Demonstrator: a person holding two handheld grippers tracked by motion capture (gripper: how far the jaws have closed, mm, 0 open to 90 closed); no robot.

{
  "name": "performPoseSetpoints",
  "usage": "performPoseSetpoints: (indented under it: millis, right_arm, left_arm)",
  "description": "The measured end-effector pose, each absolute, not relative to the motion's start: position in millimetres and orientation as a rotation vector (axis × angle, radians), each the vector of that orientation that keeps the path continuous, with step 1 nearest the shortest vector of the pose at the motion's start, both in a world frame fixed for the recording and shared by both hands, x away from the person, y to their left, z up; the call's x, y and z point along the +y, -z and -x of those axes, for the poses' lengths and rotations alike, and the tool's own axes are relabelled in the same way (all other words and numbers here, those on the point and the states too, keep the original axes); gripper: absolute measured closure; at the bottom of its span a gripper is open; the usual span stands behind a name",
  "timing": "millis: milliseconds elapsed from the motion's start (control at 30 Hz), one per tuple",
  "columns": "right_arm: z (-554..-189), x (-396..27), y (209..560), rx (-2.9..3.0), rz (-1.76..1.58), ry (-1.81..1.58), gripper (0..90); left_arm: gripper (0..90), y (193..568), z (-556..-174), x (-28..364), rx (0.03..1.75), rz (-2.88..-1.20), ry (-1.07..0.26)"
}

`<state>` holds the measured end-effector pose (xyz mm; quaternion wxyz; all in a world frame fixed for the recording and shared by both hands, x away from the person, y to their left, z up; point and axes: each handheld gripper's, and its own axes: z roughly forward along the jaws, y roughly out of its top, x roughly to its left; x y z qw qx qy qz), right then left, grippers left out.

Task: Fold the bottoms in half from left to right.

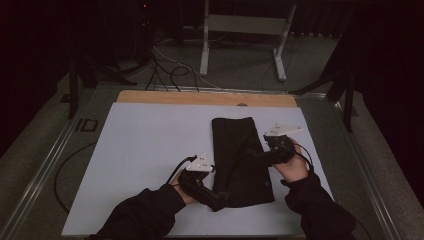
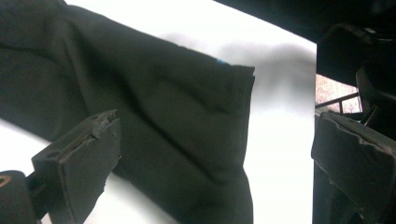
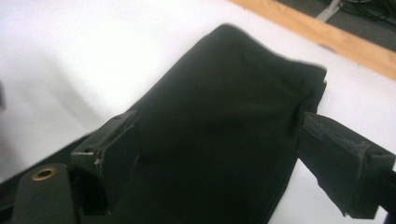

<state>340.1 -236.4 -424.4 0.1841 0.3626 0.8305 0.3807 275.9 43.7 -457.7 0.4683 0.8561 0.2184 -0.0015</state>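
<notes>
Dark-sleeved forearms, nearest. Left gripper (image 1: 218, 197), jaws wide, at the near-left corner of the folded black fabric garment (image 1: 241, 160); right gripper (image 1: 251, 155), jaws wide, reaching over its right edge. Garment flat on the white surface (image 1: 150, 150). Step, judged: positioning to grasp. Next: close on edges.

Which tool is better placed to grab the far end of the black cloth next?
Likely the right tool: it sits open over the middle of the black cloth, nearer the far edge. The left tool, also open, is at the near corner.
</notes>
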Motion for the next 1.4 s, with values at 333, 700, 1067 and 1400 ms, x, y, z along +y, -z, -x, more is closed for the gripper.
performPoseSetpoints:
  millis: [333, 700, 1067, 1400]
  right_arm:
    - [-292.3, -249.9, 437.9, 2.351, -1.099, -1.066, 18.6]
    - [-259.6, -270.6, 470.1, 2.464, -1.198, -0.944, 46.8]
    - [-256.5, -280.2, 488.6, 2.563, -1.321, -0.858, 83.3]
    - [-245.4, -282.4, 474.4, 2.501, -1.371, -0.927, 86.1]
  left_arm:
    - [4.8, 474.3, -257.3, 42.7, 0.461, -2.170, 0.039]
    - [28.1, 497.0, -248.2, 38.2, 0.429, -2.255, 0.051]
    - [65.1, 508.1, -249.7, 34.6, 0.395, -2.341, 0.034]
    - [87.0, 510.1, -252.3, 34.2, 0.399, -2.385, 0.046]
